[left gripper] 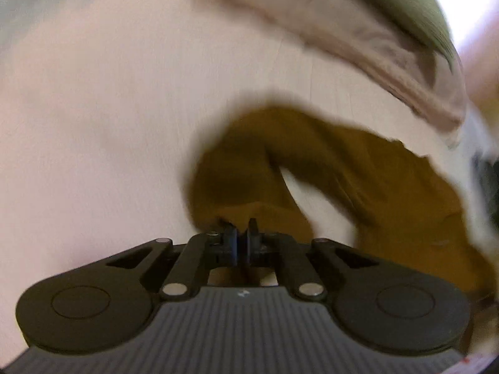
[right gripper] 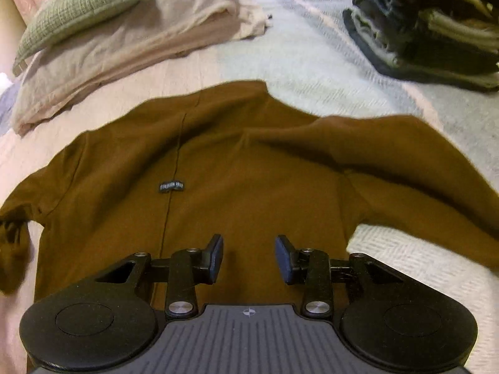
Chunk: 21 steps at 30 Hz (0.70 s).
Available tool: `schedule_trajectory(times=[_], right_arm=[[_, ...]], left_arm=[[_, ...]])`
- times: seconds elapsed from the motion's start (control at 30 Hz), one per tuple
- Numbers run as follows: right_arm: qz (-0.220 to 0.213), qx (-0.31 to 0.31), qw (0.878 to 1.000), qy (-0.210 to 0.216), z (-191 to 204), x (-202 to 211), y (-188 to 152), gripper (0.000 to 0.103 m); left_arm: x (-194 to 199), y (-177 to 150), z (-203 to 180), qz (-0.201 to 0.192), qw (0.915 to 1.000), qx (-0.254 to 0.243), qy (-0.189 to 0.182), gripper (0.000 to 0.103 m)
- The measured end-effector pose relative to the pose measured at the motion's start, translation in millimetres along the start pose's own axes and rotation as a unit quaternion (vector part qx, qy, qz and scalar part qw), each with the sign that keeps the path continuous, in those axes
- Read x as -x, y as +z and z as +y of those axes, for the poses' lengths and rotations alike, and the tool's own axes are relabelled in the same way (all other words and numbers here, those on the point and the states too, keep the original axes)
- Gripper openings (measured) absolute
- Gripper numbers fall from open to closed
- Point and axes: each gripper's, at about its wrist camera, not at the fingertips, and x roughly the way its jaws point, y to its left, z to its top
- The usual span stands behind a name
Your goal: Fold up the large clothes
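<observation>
Below frame centre, left gripper pinched on mustard-brown cotton garment, right gripper spread above it; sleeve fold-in probably next.

matt brown cloth garment, woven bedspread

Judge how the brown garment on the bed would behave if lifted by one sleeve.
The brown garment would probably droop and trail, since it already lies in soft folds. Its cloth looks thick, so likely heavy enough to drag. It seems unlikely to slide far on the textured bedspread.
</observation>
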Motion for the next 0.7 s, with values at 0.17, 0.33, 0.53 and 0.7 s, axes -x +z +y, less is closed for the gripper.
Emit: schedule_trajectory(times=[0.17, 0.33, 0.53, 0.7], right_arm=[[-0.014, -0.034, 0.999, -0.009, -2.6, 16.8, -3.5, 0.034], [-0.010, -0.061, 0.998, -0.017, 4.1, 27.1, -17.6, 0.034], [0.010, -0.059, 0.998, -0.035, 16.7, 36.1, -35.7, 0.034], [0.009, -0.058, 0.997, -0.054, 18.0, 56.3, -45.2, 0.034]], left_arm=[[61.4, 40.1, 1.4, -0.174, 0.9094, -0.330, 0.184, 0.003], [69.3, 31.0, 38.4, -0.131, 0.8850, -0.398, 0.204, 0.009], [-18.3, -25.0, 145.9, 0.072, 0.9417, -0.240, 0.224, 0.034], [3.3, -23.2, 203.6, 0.059, 0.9822, -0.043, 0.173, 0.038]])
